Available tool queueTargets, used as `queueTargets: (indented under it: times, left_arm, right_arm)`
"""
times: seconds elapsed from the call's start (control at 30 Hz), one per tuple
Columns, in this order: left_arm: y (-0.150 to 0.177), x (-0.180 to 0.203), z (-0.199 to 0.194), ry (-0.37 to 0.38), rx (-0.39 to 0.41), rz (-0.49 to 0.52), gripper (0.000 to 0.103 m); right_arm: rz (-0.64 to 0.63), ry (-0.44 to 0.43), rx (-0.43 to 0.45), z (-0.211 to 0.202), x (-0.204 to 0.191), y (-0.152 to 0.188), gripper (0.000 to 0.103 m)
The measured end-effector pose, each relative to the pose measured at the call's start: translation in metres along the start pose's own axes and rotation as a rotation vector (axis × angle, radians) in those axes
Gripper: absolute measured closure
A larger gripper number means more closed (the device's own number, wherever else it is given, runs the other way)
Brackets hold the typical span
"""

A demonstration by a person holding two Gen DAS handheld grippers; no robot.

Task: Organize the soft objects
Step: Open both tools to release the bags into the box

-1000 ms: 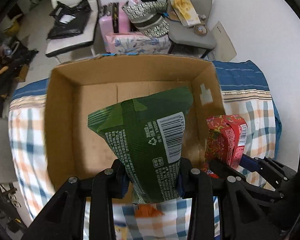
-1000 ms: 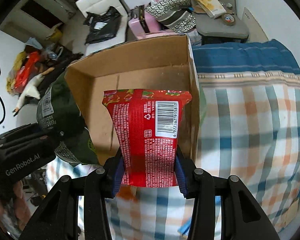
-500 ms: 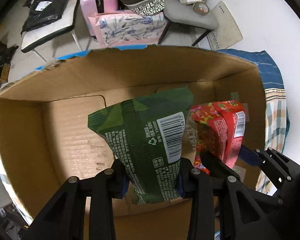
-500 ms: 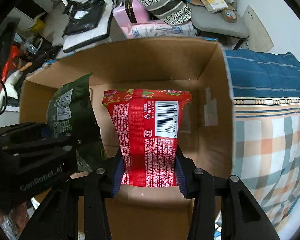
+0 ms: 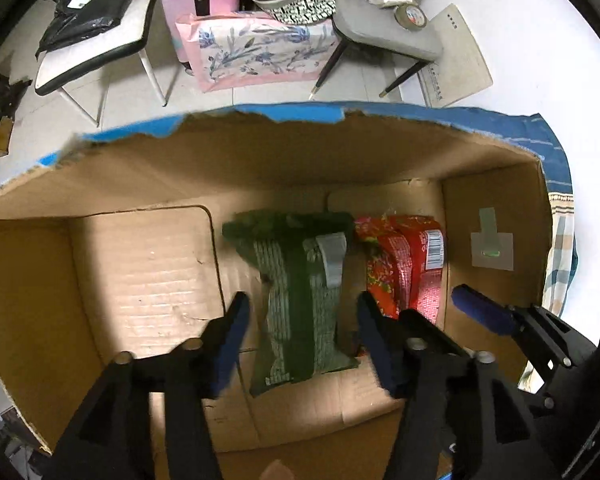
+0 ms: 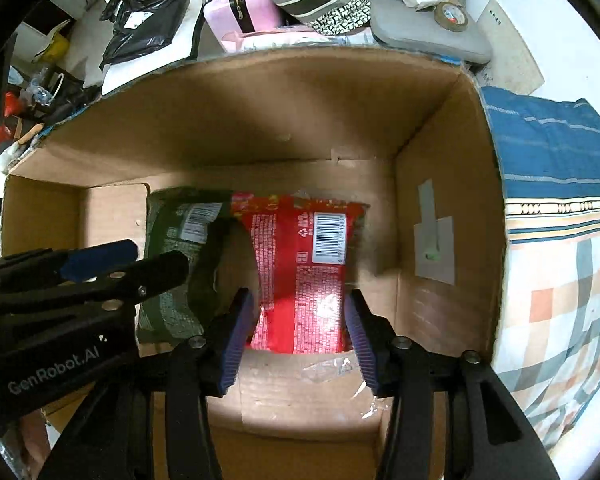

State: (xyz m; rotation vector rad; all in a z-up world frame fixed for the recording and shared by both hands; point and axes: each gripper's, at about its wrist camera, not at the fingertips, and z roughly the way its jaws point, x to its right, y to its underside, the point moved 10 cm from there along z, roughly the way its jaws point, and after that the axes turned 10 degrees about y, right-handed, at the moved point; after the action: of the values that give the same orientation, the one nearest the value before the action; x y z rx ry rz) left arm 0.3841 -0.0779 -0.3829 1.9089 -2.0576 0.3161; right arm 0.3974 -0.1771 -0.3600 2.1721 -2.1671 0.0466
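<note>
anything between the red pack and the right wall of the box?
Nothing. In the right wrist view only bare cardboard floor lies between the red pack and the box's right wall; grey tape sticks on that wall.

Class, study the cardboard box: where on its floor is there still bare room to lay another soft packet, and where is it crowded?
Bare floor lies in the cardboard box left of the green packet, up to the left wall. A narrower strip runs between the red packet and the right wall. The middle is crowded: both packets lie side by side, with the open left gripper and right gripper around them.
</note>
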Motion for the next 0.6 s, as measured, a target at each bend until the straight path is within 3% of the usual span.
queueTargets:
  times: [0.1,0.17,0.23,0.37,0.43,0.6]
  left_arm:
    - [0.002,-0.002,-0.008,-0.015,0.036,0.001,0.024]
    - [0.008,-0.007,-0.013,-0.049,0.049,0.000,0.014]
    - [0.014,-0.012,-0.020,-0.085,0.074,-0.004,0.013]
    - [0.030,-0.019,-0.038,-0.111,0.156,-0.016,0.003]
    - [0.041,-0.021,-0.048,-0.117,0.191,-0.015,0.003]
    - [0.067,-0.023,-0.079,-0.149,0.281,-0.011,0.003]
  right_arm:
    - [-0.002,0.007,0.009,-0.006,-0.001,0.000,0.045]
    - [-0.002,0.021,0.023,-0.013,-0.002,0.004,0.035]
    - [0.001,0.025,0.037,-0.021,-0.002,0.009,0.015]
    - [-0.001,0.055,0.062,-0.039,-0.007,0.027,0.010]
    - [0.003,0.072,0.078,-0.047,-0.008,0.036,0.000]
    - [0.017,0.094,0.141,-0.076,-0.015,0.058,0.000]
